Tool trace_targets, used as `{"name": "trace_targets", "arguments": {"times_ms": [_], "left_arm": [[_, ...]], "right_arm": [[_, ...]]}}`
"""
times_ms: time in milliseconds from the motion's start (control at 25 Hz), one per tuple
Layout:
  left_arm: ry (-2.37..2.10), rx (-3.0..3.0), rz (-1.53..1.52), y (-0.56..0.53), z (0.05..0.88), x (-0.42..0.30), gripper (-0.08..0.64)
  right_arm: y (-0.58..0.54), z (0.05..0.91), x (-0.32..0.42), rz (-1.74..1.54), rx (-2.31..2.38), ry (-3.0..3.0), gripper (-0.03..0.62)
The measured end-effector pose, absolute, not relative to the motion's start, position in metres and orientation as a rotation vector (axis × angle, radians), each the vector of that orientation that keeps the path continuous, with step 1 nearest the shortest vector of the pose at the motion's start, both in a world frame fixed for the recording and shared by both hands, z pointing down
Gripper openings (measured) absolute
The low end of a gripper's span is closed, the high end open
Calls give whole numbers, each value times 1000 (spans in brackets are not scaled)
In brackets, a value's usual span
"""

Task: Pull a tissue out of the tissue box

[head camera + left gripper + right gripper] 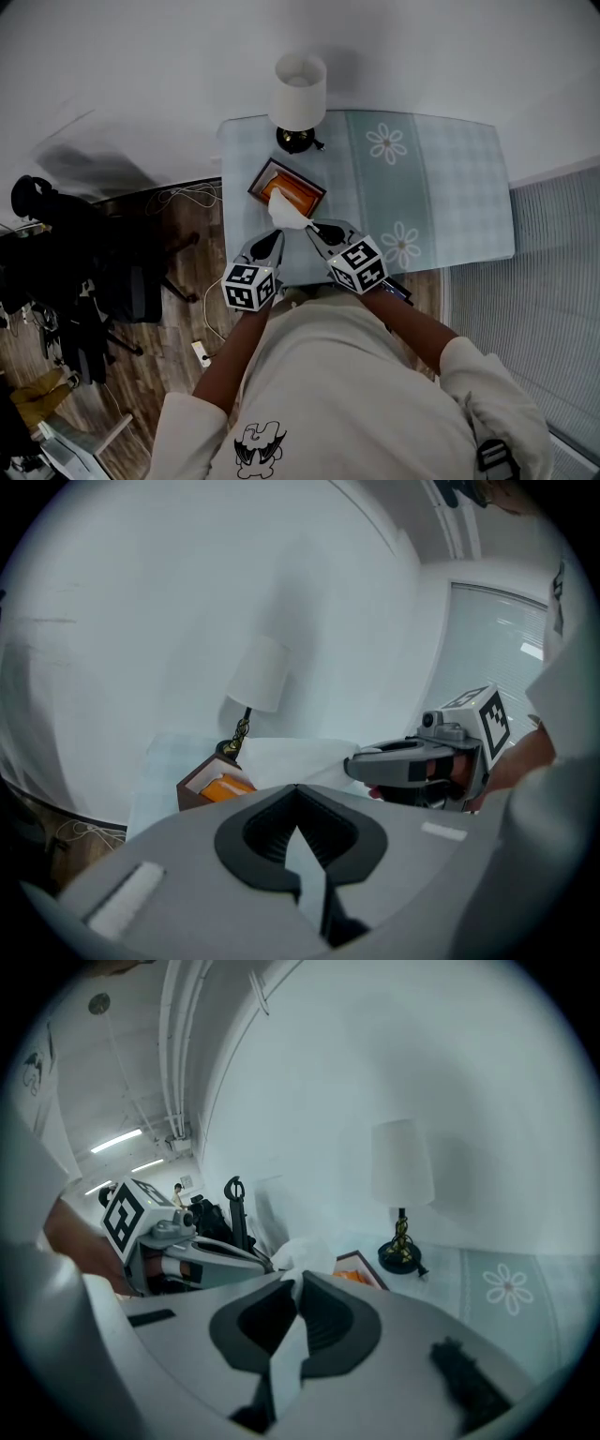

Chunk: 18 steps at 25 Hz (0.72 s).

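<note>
The tissue (285,212) is light, limp and tears easily. It rises from the tissue box (298,190) on the worktop (441,187). The right gripper (313,227) has its jaws clamped on the tissue's free end. The left gripper (276,236) has its jaws closed just beside the tissue; no hold is confirmed. Grip broadly and pull evenly.

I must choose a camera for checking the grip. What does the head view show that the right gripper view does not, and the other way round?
Only the head view: the person's white shirt, the brown wooden floor, the full width of the pale blue flowered tablecloth.
Only the right gripper view: up close, the jaws of the right gripper closed on the white paper tissue, and ceiling strip lights.
Both: the brown tissue box with orange inside, the white-shaded table lamp, the left gripper.
</note>
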<state>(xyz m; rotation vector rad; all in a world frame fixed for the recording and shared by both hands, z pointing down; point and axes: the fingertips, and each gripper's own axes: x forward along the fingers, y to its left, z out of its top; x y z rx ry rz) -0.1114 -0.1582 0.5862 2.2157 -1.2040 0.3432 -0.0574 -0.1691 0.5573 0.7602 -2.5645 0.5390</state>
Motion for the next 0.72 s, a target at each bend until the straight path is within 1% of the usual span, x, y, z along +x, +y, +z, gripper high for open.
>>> {"name": "trace_targets", "arguments": {"times_ms": [320,520,720], "left_arm": [[-1230,2275,129,-148,510,-105,6],[-1271,2349,140,-144,487,-103,6],[-1265,2373,161,-145,486,-97,6]], "right_arm": [[-150,500,-46,572,821,-2678,15],[-136,480,-37,563,835,-2707,15],[-130,483,-28,586,859,-2692,15]]}}
